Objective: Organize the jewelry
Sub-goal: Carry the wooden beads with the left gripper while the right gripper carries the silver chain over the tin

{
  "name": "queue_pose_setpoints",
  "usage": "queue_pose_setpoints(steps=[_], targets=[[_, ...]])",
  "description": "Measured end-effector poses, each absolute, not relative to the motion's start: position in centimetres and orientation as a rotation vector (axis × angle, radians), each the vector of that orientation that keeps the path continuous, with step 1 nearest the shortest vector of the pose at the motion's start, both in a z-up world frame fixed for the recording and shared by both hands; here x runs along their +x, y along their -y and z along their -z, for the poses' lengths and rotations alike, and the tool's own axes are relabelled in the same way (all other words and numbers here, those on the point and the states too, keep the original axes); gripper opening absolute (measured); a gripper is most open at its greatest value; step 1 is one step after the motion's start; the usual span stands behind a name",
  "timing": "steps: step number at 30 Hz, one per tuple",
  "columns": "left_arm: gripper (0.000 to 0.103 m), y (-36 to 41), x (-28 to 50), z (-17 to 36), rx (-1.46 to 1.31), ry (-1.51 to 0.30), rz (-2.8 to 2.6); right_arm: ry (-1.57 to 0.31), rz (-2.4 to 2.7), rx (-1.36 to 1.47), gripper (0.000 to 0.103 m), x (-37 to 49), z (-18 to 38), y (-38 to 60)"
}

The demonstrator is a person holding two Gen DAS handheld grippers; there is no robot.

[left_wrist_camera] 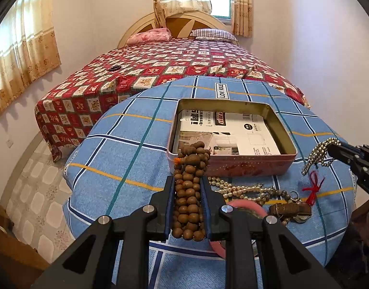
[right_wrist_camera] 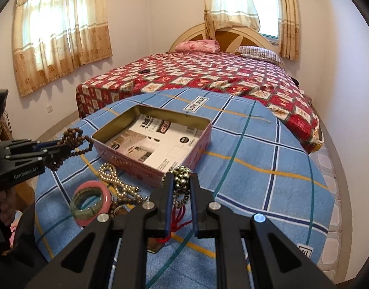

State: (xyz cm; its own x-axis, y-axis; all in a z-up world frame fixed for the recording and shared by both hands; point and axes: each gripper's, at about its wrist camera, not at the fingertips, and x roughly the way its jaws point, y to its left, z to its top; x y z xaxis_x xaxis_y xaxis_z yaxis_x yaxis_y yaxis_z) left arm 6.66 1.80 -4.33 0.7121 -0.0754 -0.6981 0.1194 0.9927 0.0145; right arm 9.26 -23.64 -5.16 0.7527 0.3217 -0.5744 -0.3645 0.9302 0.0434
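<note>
Left wrist view: nearest the lens, the left gripper [left_wrist_camera: 187, 180] is clamped narrowly on a bunched strand of brown wooden beads [left_wrist_camera: 190, 183], lifted just in front of the open pink tin [left_wrist_camera: 232, 166]. A pearl necklace [left_wrist_camera: 239, 189] lies on the blue checked cloth [left_wrist_camera: 126, 149] just beside the tin's near wall.

Right wrist view: the right gripper [right_wrist_camera: 180, 180] is almost closed on a silver bead chain [right_wrist_camera: 182, 180], red cord dangling below, near the tin's corner [right_wrist_camera: 126, 166]. A pink bangle [right_wrist_camera: 107, 192] and green bangle [right_wrist_camera: 87, 207] rest to the left.
</note>
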Motion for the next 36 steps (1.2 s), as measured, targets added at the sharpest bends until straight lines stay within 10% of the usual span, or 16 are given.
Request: queue_pose_setpoints(steps=[36], targets=[[0.021,-0.6,11.0,1.1,0.078,-0.708,0.121,-0.541,-0.404,-0.103,0.015,12.8,2.4,21.6]])
